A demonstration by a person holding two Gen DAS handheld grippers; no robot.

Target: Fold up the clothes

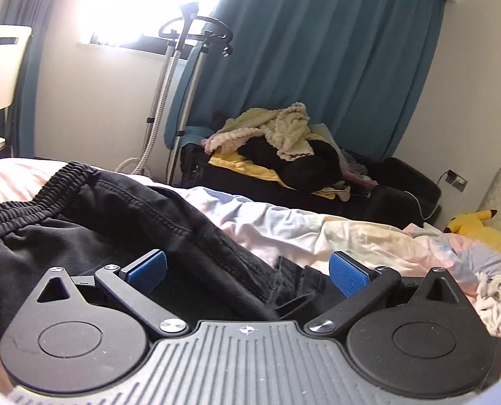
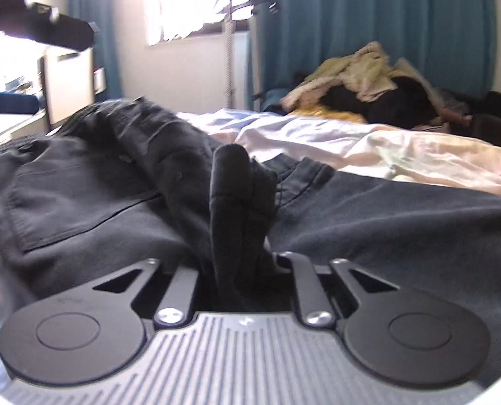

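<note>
Black trousers (image 1: 122, 216) with an elastic waistband (image 1: 31, 199) lie on the bed. My left gripper (image 1: 247, 271) is open, its blue pads (image 1: 346, 275) on either side of a raised seam fold of the trousers. In the right wrist view the trousers (image 2: 81, 189) spread across the bed with a back pocket showing. My right gripper (image 2: 240, 263) is shut on a bunched fold of the black fabric (image 2: 237, 182), which stands up between its fingers and hides the pads.
A pastel duvet (image 1: 351, 236) covers the bed. A pile of clothes (image 1: 277, 135) lies on a dark sofa behind. A garment steamer stand (image 1: 183, 67) is by the teal curtain (image 1: 318, 50). A yellow plush toy (image 1: 476, 226) sits at the right. A white chair (image 1: 0, 67) stands at the left.
</note>
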